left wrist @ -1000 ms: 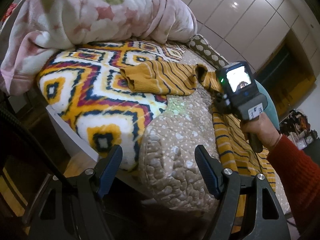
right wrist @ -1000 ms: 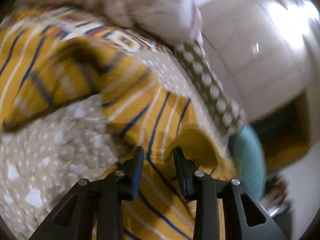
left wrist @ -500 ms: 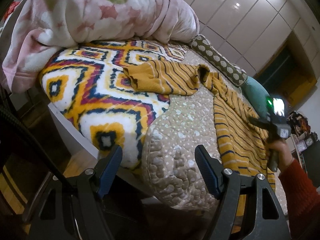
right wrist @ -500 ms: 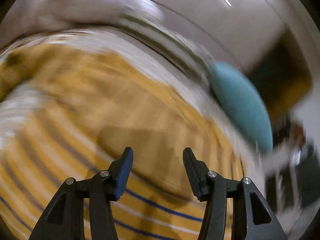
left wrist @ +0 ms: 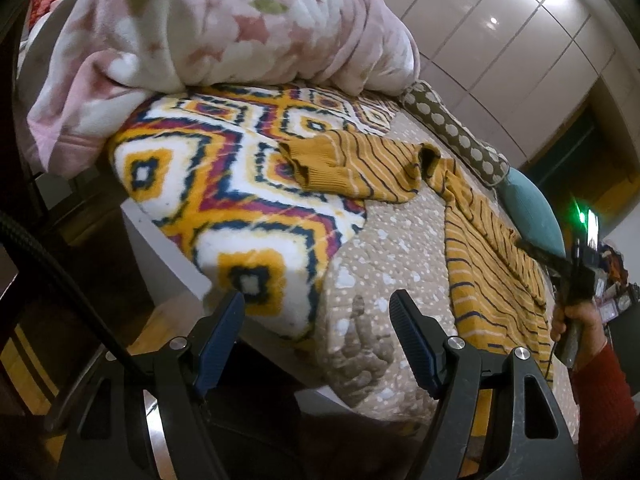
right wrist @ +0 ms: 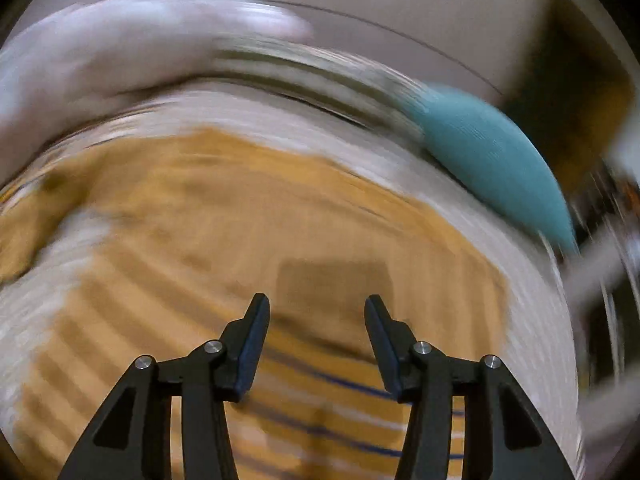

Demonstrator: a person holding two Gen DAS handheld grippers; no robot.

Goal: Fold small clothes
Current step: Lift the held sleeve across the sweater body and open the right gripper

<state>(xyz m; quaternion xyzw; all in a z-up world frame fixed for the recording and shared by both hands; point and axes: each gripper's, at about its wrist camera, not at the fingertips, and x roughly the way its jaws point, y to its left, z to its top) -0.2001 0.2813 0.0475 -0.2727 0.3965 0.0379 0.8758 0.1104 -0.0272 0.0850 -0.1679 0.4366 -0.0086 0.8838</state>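
The left tongs hang with their ribbed blue pads well apart and nothing between them, over the near corner of the bed. The right tongs also stand apart and empty; their jaws have just been opening, and below them lies only a blurred spread of mustard knit. In the left view a hand in a red knitted sleeve grips the handle of that right tool at the bed's far edge.

The sweater is a ribbed mustard knit with thin navy and white stripes. Its body lies flat along the right side of the bed, and one sleeve is folded across toward the left, its plain ribbed cuff resting on a fleecy blanket patterned in yellow, navy, red and white diamonds. The bed cover is a beige quilted cloth with small white dots, puckered at the corner. A plush pink floral comforter is heaped behind. A long brown bolster with pale dots and a smooth teal cushion lie along the far edge.
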